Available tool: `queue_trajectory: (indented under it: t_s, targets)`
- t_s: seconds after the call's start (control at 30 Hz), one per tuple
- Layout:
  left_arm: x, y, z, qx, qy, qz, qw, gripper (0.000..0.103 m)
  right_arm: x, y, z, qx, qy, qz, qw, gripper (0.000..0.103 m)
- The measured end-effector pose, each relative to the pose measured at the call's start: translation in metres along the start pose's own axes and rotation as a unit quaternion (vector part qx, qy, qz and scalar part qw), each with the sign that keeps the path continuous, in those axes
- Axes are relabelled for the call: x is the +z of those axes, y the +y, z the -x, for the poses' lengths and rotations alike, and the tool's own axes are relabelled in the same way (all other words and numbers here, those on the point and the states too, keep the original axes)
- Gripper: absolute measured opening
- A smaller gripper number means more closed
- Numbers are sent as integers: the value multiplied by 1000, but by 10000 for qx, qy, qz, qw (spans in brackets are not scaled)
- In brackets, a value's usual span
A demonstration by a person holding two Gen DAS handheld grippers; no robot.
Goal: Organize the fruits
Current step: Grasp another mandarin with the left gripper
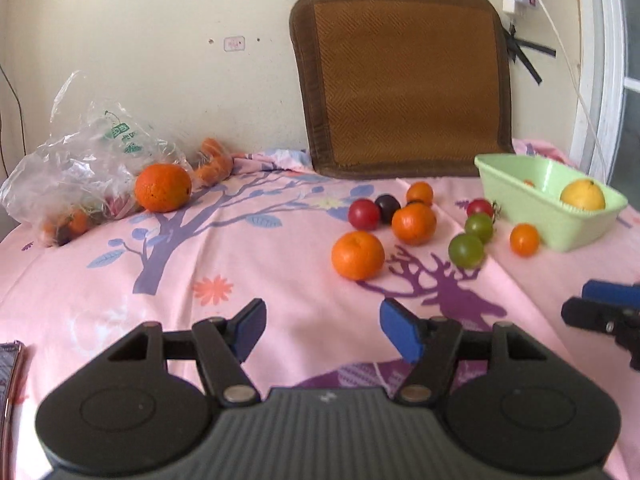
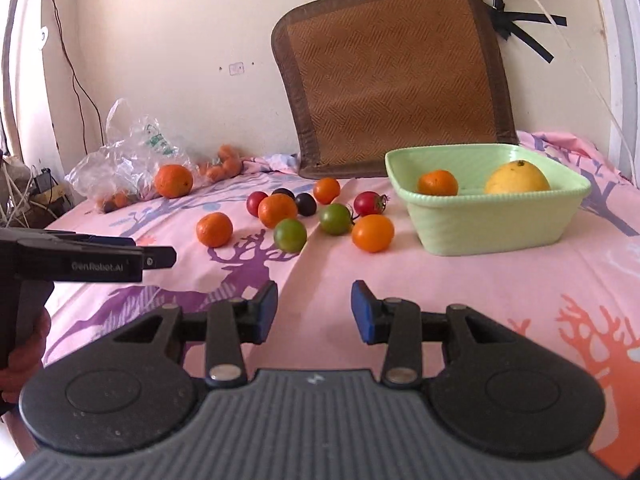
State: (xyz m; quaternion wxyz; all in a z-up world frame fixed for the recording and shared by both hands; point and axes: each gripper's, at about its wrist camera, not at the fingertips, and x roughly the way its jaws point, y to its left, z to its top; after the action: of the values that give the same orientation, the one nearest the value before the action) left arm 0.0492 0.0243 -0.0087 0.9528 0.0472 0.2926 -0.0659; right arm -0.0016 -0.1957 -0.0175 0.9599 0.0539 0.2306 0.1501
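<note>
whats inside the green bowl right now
The green bowl holds a yellow citrus fruit and a small orange fruit. Its near wall hides the bowl floor and the fruits' undersides, so anything lying low there cannot be seen.

Black left tongs (image 2: 160,258), blue pads, lettering seemingly "GenRobot.AI".

Green basin (image 2: 492,220) on pink cloth holds one yellow citrus (image 2: 517,178) and one small orange (image 2: 437,183). Loose oranges and red, green and dark tomatoes (image 2: 312,212) lie left of it.
</note>
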Motion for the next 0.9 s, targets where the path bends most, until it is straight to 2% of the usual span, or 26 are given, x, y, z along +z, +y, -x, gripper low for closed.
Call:
queue_trajectory:
  t_s: [0.03, 0.17, 0.27, 0.33, 0.43, 0.57, 0.7, 0.77, 0.8, 0.9]
  targets:
    - [-1, -1, -4, -6, 129, -46, 9999, 63, 0, 0, -1, -27, 19, -5, 10000, 43]
    - [5, 2, -4, -238, 21, 45, 9997, 64, 5, 3, -9, -44, 97, 99, 9999, 43]
    - [21, 4, -9, -426, -84, 69, 9990, 64, 17, 12, -20, -38, -17, 411, 9991, 43]
    - [30, 5, -17, -655, -77, 39, 9978, 69, 25, 18, -33, -8, -16, 683, 9977, 43]
    - [38, 4, -37, -662, 106, 50, 9977, 69, 33, 23, -55, 67, 123, 920, 9957, 43]
    - [39, 0, -49, -747, 118, -8, 9971, 69, 39, 26, -76, 137, 320, 1088, 9935, 44]
    - [38, 1, -59, -700, 227, 37, 9973, 59, 40, 25, -93, 170, 618, 1131, 9915, 43]
    - [38, 4, -63, -737, 312, 128, 9967, 45, 40, 24, -95, 197, 727, 1056, 9916, 32]
    - [38, 5, -62, -813, 311, 144, 9961, 38, 39, 23, -93, 169, 702, 1058, 9918, 30]
    - [35, 1, -56, -818, 318, 153, 9960, 38, 35, 20, -77, 148, 588, 954, 9936, 30]
